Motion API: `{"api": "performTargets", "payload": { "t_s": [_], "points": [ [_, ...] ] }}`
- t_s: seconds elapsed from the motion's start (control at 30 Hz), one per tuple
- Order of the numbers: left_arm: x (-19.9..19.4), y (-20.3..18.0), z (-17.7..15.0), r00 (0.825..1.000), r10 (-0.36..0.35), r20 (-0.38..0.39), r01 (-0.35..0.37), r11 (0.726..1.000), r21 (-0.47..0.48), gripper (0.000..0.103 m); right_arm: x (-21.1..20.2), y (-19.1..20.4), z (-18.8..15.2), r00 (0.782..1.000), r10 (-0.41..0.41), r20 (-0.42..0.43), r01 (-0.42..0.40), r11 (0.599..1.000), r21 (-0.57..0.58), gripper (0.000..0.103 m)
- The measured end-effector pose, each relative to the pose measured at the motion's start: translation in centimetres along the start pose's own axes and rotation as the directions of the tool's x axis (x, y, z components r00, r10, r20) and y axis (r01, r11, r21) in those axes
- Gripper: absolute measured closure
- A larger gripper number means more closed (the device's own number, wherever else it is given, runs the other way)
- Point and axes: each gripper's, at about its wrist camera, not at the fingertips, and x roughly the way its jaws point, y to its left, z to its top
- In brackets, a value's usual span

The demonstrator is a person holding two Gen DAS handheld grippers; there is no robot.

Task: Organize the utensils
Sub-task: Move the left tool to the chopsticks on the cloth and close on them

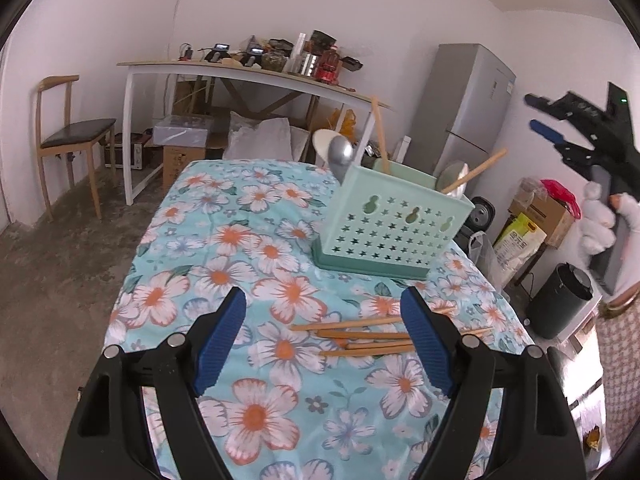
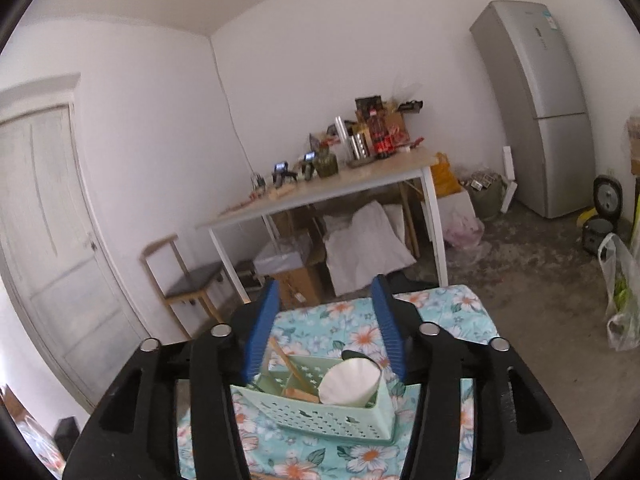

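A mint-green perforated utensil holder (image 1: 392, 228) stands on the floral tablecloth (image 1: 256, 248), holding a metal spoon (image 1: 341, 151), a white spoon (image 1: 322, 140) and two wooden chopsticks (image 1: 379, 132). Several more chopsticks (image 1: 360, 338) lie loose on the cloth in front of it. My left gripper (image 1: 324, 300) hovers open just above and before them, its right finger over their ends. My right gripper (image 1: 534, 114) is in the air at the far right, held by a white-gloved hand (image 1: 598, 224). In the right wrist view it (image 2: 326, 284) is open and empty above the holder (image 2: 332, 412) and white spoon (image 2: 352, 384).
Beyond the floral table stands a white table (image 1: 256, 74) piled with bottles and gadgets, with boxes and bags beneath. A wooden chair (image 1: 72, 136) is at the left, a grey fridge (image 1: 468, 112) at the right. A black bin (image 1: 564, 304) and cartons sit beside the table's right edge.
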Motion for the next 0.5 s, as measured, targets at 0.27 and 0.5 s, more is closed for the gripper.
{"api": "performTargets", "payload": {
  "t_s": [0.27,0.5],
  "points": [
    [1.6,-3.2,-0.4,0.999,-0.016,-0.028,0.019,0.991,0.133,0.026,-3.9,-2.9,-4.3,0.995,-0.042,-0.085,0.047,0.997,0.055,0.019],
    [4.1,-8.5,-2.1,0.994,-0.058,-0.089,0.087,0.925,0.37,0.026,-3.2,-7.3,-12.8,0.949,-0.066,-0.308,0.132,0.971,0.199,0.019]
  ]
}}
